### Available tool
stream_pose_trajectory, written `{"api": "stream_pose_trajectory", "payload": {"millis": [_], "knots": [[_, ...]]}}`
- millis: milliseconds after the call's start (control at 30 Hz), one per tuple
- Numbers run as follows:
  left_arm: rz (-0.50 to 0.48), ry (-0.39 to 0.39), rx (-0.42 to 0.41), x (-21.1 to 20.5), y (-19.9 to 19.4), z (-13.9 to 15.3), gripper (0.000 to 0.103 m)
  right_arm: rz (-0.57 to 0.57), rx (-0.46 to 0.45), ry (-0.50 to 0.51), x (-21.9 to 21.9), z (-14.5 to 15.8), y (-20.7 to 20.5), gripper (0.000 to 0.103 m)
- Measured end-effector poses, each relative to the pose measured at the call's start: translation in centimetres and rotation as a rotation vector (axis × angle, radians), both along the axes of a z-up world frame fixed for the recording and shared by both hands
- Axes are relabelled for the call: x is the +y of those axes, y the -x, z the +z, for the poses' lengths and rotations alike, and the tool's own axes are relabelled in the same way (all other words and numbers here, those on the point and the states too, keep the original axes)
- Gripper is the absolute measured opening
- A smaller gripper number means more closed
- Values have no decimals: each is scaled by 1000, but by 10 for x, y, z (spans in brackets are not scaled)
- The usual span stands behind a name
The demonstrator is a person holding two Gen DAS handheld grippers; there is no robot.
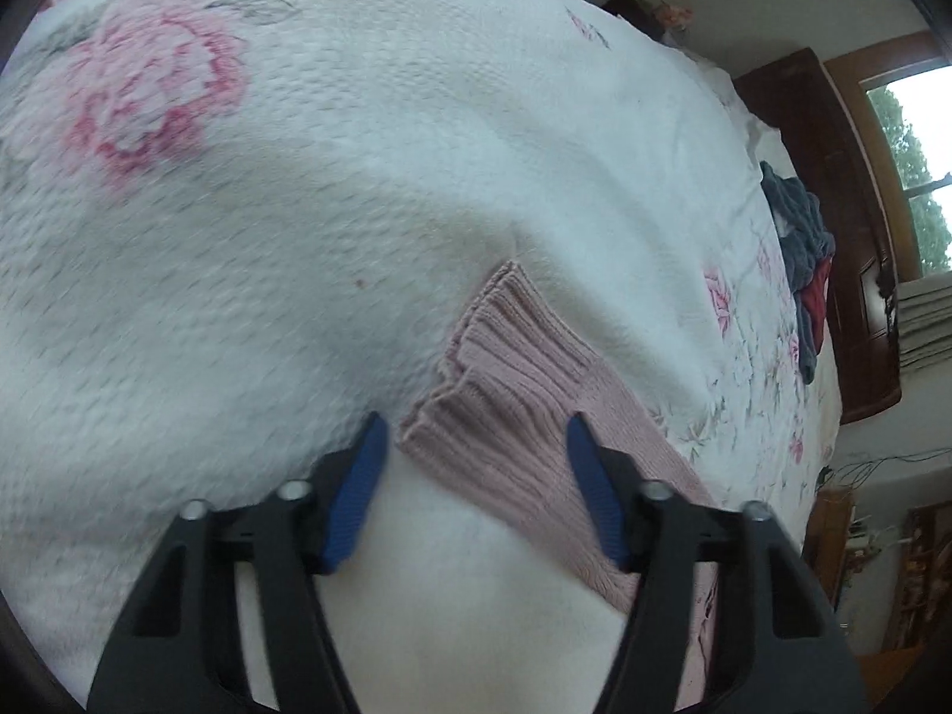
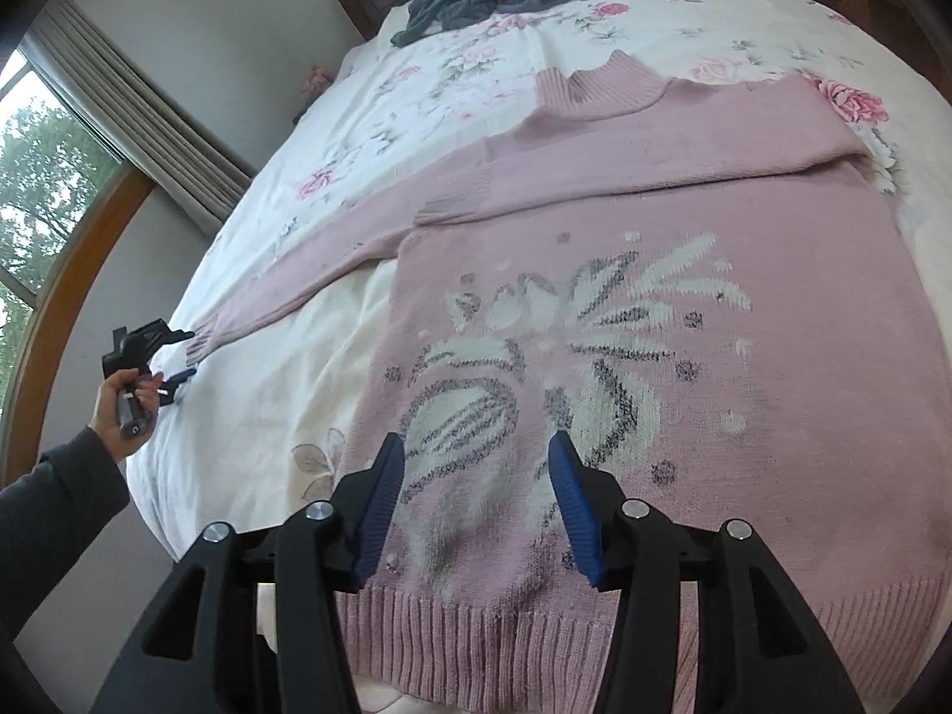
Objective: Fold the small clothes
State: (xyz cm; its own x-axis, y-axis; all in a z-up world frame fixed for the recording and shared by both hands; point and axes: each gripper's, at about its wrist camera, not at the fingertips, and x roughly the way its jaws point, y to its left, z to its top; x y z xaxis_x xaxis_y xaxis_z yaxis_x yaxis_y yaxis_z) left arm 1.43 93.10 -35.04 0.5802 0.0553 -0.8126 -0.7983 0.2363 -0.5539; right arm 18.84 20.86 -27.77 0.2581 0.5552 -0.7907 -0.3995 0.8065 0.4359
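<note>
Left gripper (image 1: 473, 437) agape by cuff (image 1: 476, 357) | right gripper (image 2: 476, 458) agape | floral bedspread (image 2: 476, 53), window (image 2: 35, 190) seemingly curtained

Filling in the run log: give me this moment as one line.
stage: sleeve fold pending | left tongs: open at sleeve cuff | right tongs: open above pink sweater hem | sweater: flat on bed
</note>
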Motion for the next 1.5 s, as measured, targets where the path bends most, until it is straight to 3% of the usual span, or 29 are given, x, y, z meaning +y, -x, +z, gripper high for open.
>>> {"api": "stream_pose_trajectory", "payload": {"millis": [67,133,233,400,667,800,1067,1500], "knots": [[-5,7,9,0,-3,-4,26,-7,6,2,-1,-2,-2,51],[-5,2,5,-1,-4,-3,16,-14,14,1,-2,-3,-3,51],[-6,-21,-15,-8,-7,7,10,-8,7,0,-3,-2,-2,51],[-100,-51,-90,-39,-38,43,8,-8,0,-1,-7,5,-3,51],[-323,-98,-266,-132,-125,120,8,-8,-57,9,-20,34,-8,51],[-417,-77,-325,-186,-178,133,8,-29,-70,5,-32,39,-12,51],[-596,-21,-349,-299,-273,113,8,-32,-74,11,-42,34,-32,51],[-829,59,-234,-434,-368,11,8,-47,-61,35,-65,5,-72,51]]}}
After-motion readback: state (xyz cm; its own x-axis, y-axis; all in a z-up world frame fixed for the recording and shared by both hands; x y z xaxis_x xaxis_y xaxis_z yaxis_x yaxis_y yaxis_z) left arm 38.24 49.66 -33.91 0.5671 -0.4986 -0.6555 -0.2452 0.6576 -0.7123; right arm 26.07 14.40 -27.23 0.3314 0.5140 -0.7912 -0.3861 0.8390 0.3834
